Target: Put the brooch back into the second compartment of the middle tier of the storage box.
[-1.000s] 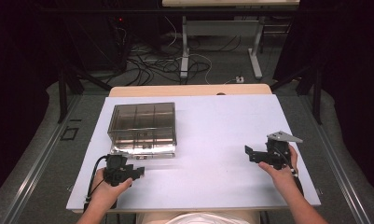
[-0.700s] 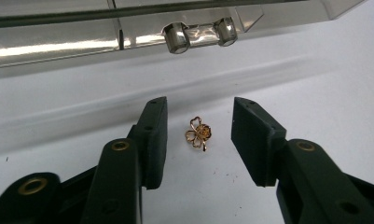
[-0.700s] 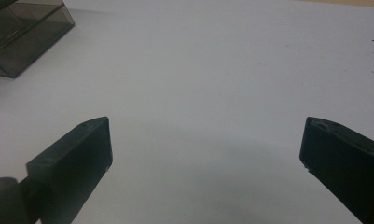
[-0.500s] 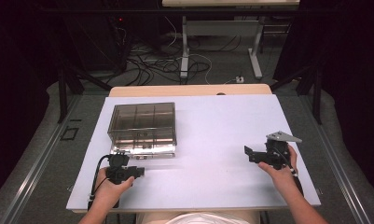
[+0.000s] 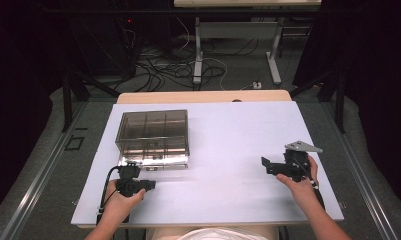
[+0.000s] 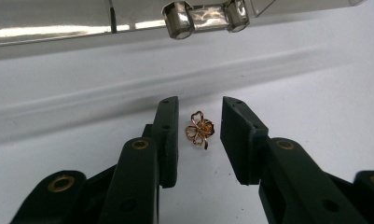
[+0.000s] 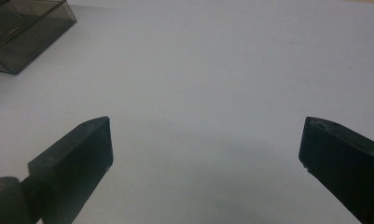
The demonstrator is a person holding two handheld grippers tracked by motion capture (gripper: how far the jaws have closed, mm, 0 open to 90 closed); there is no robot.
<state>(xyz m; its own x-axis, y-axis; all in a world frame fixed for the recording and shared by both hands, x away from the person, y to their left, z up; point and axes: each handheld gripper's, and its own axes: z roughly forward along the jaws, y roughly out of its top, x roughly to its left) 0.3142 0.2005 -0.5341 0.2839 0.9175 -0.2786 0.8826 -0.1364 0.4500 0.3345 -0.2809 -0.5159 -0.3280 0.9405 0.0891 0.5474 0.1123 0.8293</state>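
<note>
Two black jaws of the left gripper (image 6: 199,140) flank a small gold four-leaf-clover charm (image 6: 199,130) that lies on the white table (image 6: 315,93) at the centre of the left gripper view. The jaws have just been closing, yet a narrow gap shows on each side of the charm, so the pads do not press on it: the gripper is open, with the charm between the jaws. The smoke-tinted compartment box (image 5: 153,138) stands just beyond, in the left half of the high view; its clasp (image 6: 204,16) appears at the top of the left gripper view. The right gripper (image 5: 270,166) hovers at the right of the high view, jaws spread wide with nothing between them. Judged progress: the approach is complete; the pinch, the lift and any placement remain.
</note>
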